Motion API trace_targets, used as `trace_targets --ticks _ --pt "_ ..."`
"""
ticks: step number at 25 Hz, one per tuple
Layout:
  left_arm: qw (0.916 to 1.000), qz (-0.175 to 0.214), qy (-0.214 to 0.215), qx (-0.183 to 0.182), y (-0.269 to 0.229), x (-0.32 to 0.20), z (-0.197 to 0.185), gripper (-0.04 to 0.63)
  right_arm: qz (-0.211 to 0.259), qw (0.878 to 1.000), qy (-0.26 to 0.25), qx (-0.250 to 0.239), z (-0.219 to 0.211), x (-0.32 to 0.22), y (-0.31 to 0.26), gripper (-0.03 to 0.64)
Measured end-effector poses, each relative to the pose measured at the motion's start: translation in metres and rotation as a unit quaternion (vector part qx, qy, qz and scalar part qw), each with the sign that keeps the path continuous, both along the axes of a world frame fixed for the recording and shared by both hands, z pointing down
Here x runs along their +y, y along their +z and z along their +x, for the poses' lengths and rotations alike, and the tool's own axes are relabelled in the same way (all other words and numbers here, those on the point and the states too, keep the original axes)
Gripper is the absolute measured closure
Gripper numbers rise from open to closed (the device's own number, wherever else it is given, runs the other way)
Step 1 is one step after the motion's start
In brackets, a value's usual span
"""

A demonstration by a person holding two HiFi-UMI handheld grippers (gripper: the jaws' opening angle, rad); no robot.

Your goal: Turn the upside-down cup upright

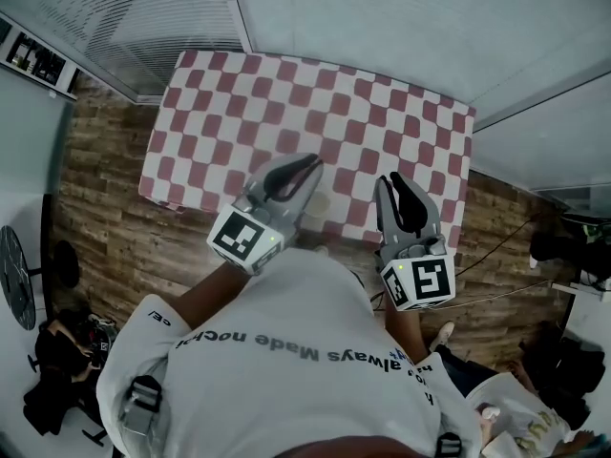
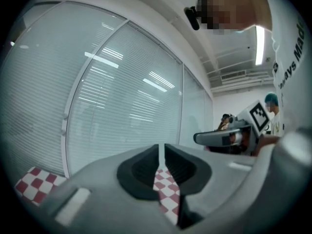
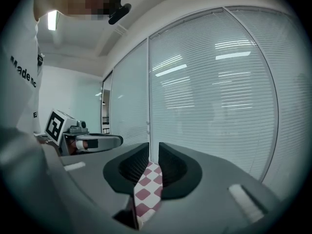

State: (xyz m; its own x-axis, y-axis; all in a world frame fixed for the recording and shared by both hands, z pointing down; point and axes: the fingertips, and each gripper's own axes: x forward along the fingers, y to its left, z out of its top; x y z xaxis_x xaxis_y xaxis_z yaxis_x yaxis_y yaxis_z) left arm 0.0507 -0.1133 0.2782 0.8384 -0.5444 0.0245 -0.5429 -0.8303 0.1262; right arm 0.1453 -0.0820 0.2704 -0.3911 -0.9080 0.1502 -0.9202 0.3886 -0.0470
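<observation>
Both grippers raised, empty, cup not located
Left gripper (image 1: 307, 168) and right gripper (image 1: 399, 181): jaws nearly together, a thin slit, holding nothing. Cup unclear, perhaps the faint pale patch (image 1: 320, 202) at the checked cloth's (image 1: 286, 93) 6 o'clock edge. Confirm it, then open wide before descending.

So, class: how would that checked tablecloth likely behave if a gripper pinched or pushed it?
The tablecloth looks floppy: its near left corner droops down over the edge. Pushed, it would probably wrinkle and slide rather than hold its shape. It lies thin and flat, so it is likely light.
</observation>
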Motion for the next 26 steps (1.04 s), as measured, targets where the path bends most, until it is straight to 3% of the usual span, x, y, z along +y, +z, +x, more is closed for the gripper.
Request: trace_targets --ticks 26 --pt "0.9999 -0.013 -0.003 0.002 0.006 0.007 -0.009 0.557 -0.010 1.000 0.007 0.006 -0.001 0.008 0.002 0.557"
